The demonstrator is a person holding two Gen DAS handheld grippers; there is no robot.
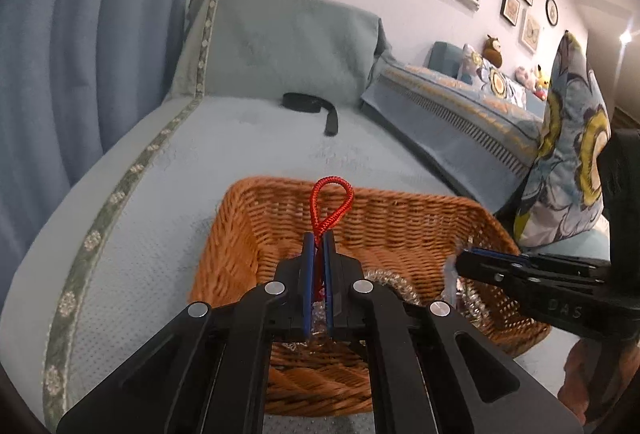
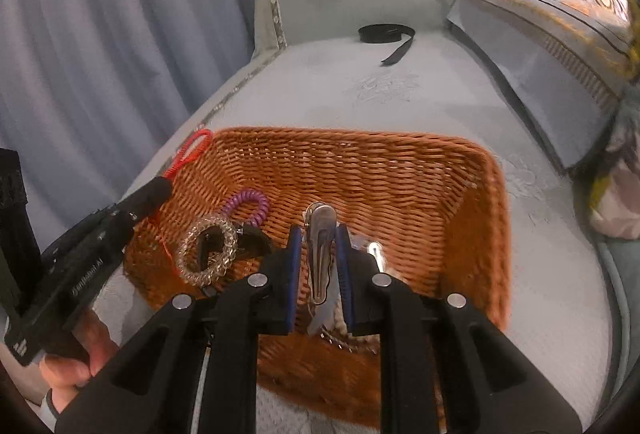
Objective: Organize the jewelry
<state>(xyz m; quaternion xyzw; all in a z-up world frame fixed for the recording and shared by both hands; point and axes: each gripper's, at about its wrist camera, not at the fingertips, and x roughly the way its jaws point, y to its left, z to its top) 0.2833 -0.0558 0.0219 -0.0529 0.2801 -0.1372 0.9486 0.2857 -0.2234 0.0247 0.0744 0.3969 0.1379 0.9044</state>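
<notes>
An orange wicker basket (image 1: 400, 218) (image 2: 400, 170) sits on a pale blue sofa seat. My left gripper (image 1: 319, 238) is shut on a red cord bracelet (image 1: 332, 206) whose loop sticks up past the fingertips, above the basket's left side; it also shows in the right wrist view (image 2: 192, 150). My right gripper (image 2: 318, 234) holds a silver hair clip (image 2: 320, 250) between its blue pads, over the basket. In the basket lie a clear coil hair tie (image 2: 208, 250), a purple coil tie (image 2: 248, 206) and a black item (image 2: 252, 238).
A black strap (image 1: 316, 106) (image 2: 388, 38) lies at the back of the seat. A floral cushion (image 1: 568, 146) leans at the right. Blue curtains (image 1: 80, 34) hang on the left. The sofa back (image 1: 460, 114) runs along the right.
</notes>
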